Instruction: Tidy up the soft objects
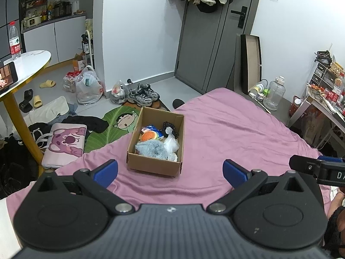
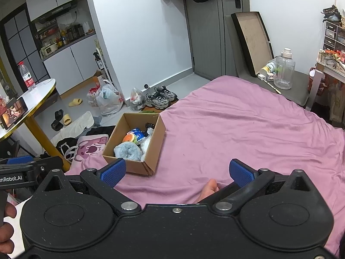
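Observation:
An open cardboard box [image 1: 138, 166] [image 2: 156, 146] rests on the pink bedsheet near the bed's left edge. Inside lie a fluffy blue-grey cloth [image 1: 151, 149] [image 2: 127, 150], an orange plush [image 1: 148, 136] [image 2: 128, 138], a blue packet [image 1: 154, 128], a black item [image 1: 170, 127] and clear plastic bags [image 1: 171, 144]. My left gripper [image 1: 170, 170] hovers just in front of the box, open and empty. My right gripper [image 2: 177, 170] is also open and empty, lower right of the box. The right gripper's side shows at the right edge of the left wrist view.
Pink bedsheet [image 1: 226, 133] spreads right of the box. A bare foot [image 2: 208, 188] lies on the sheet near my right gripper. On the floor left: a pink cushion [image 1: 64, 144], green mat, clothes, bags, sneakers [image 1: 142, 95]. A round white table [image 1: 28, 62] stands far left.

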A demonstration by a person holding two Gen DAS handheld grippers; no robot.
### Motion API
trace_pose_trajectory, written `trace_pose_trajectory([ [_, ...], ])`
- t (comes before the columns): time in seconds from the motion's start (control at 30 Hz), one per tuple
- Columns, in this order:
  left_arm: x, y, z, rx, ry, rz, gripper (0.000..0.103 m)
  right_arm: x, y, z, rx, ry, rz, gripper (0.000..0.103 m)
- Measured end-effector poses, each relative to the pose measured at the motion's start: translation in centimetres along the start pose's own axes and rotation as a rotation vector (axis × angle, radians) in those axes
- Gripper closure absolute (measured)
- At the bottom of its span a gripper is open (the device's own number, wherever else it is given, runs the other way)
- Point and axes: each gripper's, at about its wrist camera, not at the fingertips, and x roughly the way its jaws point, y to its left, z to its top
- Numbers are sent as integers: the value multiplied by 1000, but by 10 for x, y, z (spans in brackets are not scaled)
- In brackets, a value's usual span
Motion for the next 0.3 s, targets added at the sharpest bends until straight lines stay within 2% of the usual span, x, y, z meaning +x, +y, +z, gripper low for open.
trace_pose_trajectory([
  [0.3,-3,-5,-2,20,-34,-12,0,7,-2,-1,6,13,-5,0],
])
